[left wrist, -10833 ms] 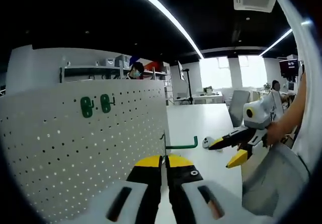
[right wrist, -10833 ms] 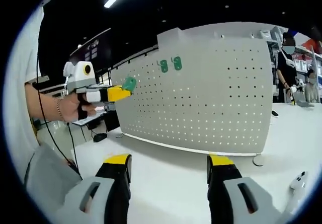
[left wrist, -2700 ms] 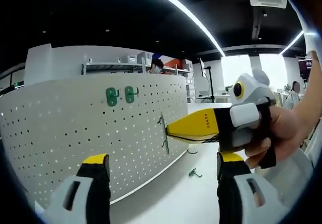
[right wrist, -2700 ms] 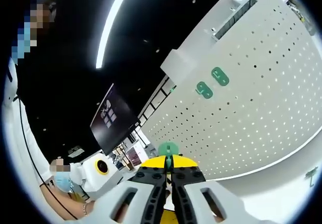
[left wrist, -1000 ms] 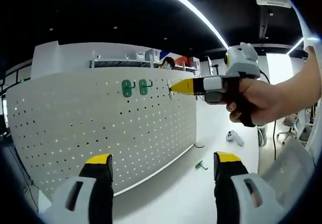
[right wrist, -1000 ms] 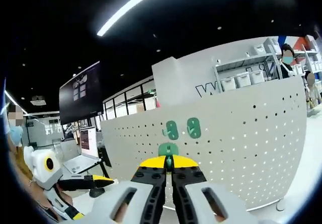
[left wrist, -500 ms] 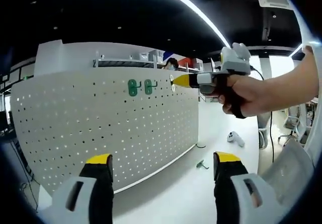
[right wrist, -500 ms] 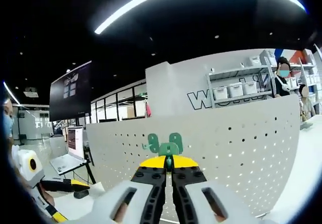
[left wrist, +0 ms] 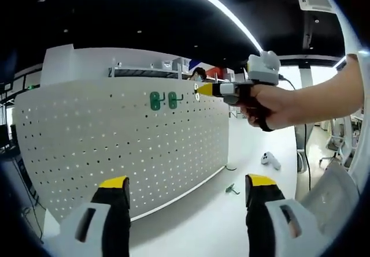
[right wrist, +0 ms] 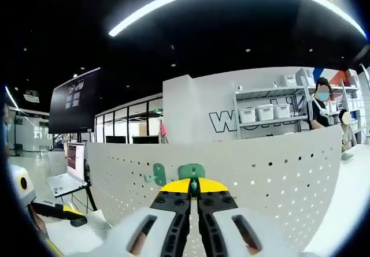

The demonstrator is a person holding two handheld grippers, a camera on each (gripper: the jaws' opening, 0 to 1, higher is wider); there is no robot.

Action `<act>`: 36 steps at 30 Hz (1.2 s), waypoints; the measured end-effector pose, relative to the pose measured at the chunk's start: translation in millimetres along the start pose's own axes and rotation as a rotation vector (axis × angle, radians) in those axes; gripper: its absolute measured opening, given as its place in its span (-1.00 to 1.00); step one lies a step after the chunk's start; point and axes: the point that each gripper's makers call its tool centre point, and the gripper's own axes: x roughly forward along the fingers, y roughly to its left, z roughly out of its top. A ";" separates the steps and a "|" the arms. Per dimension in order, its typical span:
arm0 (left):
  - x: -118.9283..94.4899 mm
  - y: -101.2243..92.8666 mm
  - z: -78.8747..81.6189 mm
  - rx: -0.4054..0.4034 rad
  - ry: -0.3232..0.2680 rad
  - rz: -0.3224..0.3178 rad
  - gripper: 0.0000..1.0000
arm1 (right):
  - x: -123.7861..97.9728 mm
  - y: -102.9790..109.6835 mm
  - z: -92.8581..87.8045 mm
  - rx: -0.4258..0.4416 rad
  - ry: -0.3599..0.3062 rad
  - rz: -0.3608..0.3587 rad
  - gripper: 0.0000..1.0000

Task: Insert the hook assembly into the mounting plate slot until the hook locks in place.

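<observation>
The white pegboard stands upright on the table, with two green hooks mounted side by side near its top edge. A hand holds my right gripper with its yellow tip at the board's top, just right of those hooks. In the right gripper view my right gripper is shut on a green hook plate, close to the pegboard. One mounted green hook shows left of it. My left gripper hangs open in front of the board, holding nothing.
A loose green hook lies on the white table near the pegboard's right end. A white object rests farther right on the table. Shelves with bins and people stand behind the board.
My right gripper has carried the green hook left and closer to the pegboard, so the mounted hooks now sit right beside it. My left gripper stays open and still.
</observation>
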 end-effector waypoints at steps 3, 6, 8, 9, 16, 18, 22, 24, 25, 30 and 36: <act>-1.1 0.7 0.1 -0.009 -0.001 0.001 0.69 | 2.7 -2.8 1.7 -0.023 -0.003 -0.006 -1.00; -2.2 1.1 1.2 -0.009 -0.005 0.003 0.68 | 5.1 -5.3 3.2 -0.042 -0.007 -0.012 -1.00; -2.5 0.8 1.5 -0.012 -0.005 0.002 0.68 | 7.3 -8.1 3.7 -0.047 -0.009 -0.018 -1.00; -2.8 0.7 2.0 -0.010 -0.006 0.002 0.69 | 8.5 -9.7 3.9 -0.051 -0.009 -0.022 -1.00; -3.9 -0.2 2.9 -0.006 -0.008 -0.003 0.68 | 14.9 -16.1 5.3 -0.068 -0.016 -0.033 -0.99; -4.2 0.0 3.3 -0.004 -0.009 -0.002 0.68 | 16.4 -17.4 5.3 -0.066 -0.018 -0.033 -0.99; -5.1 0.5 4.2 -0.007 -0.010 0.003 0.67 | 19.1 -19.0 5.7 -0.079 -0.020 -0.033 -0.99; -5.2 -0.3 4.1 -0.008 -0.010 0.001 0.67 | 21.0 -21.0 5.1 -0.080 -0.018 -0.035 -0.99; -5.3 -0.4 3.8 -0.008 -0.008 0.001 0.67 | 21.5 -21.6 4.8 -0.078 -0.018 -0.036 -0.99; -6.4 0.1 4.3 -0.010 -0.011 0.004 0.67 | 24.6 -22.8 2.7 -0.082 -0.014 -0.035 -0.99; -8.0 0.1 2.5 -0.010 -0.004 0.004 0.66 | 26.5 -24.8 -3.3 -0.079 -0.005 -0.036 -0.99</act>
